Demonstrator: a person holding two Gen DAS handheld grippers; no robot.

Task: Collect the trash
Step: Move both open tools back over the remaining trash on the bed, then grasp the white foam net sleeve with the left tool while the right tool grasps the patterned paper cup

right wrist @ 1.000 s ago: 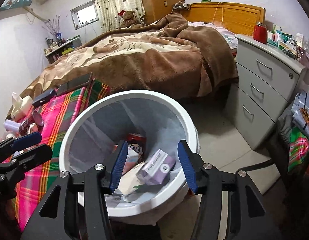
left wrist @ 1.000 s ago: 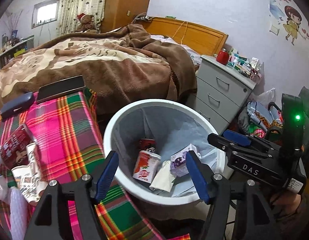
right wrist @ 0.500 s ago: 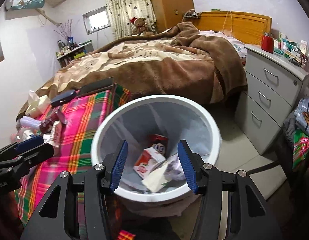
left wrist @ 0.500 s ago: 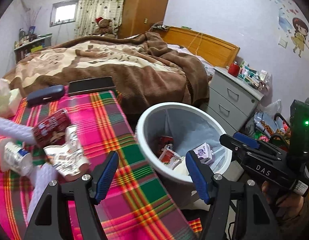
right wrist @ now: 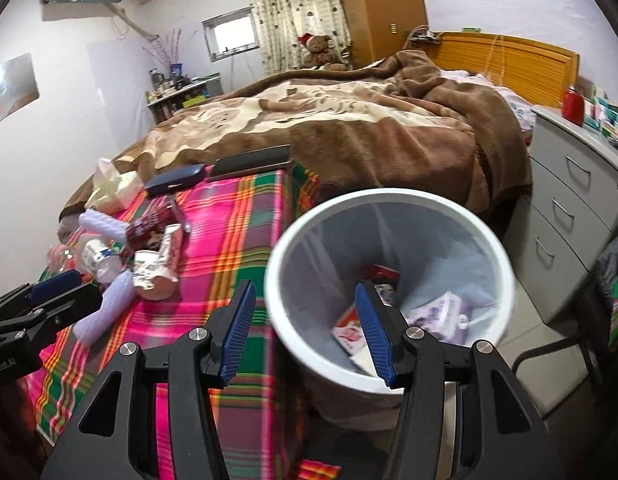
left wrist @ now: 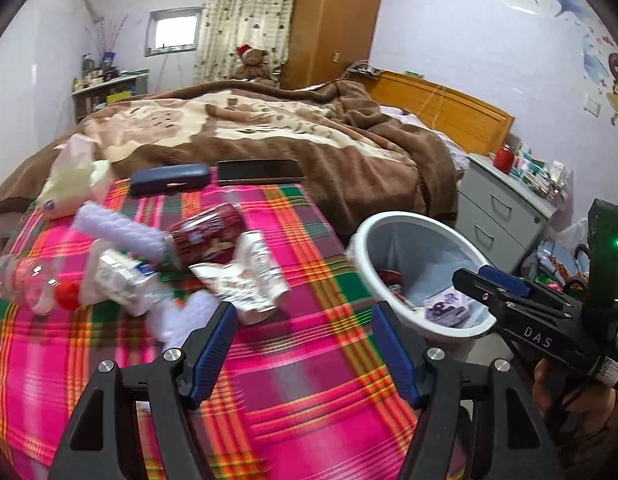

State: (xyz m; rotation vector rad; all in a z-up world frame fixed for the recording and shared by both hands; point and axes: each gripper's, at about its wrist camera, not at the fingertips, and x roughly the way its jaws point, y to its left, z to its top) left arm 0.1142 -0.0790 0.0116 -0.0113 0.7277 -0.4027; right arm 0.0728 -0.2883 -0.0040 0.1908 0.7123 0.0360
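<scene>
Trash heap on plaid worktop; white bin just beside it.
Bin holds purple carton. Left tool spread, empty. Right tool spread, empty, marked "DAS".

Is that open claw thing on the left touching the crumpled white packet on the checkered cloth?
Apart. In the left wrist view, the open left gripper has bare tablecloth between its fingertips, and the crumpled white packet lies beyond them.

trash pile on table; bin right of table; bed behind both
</scene>
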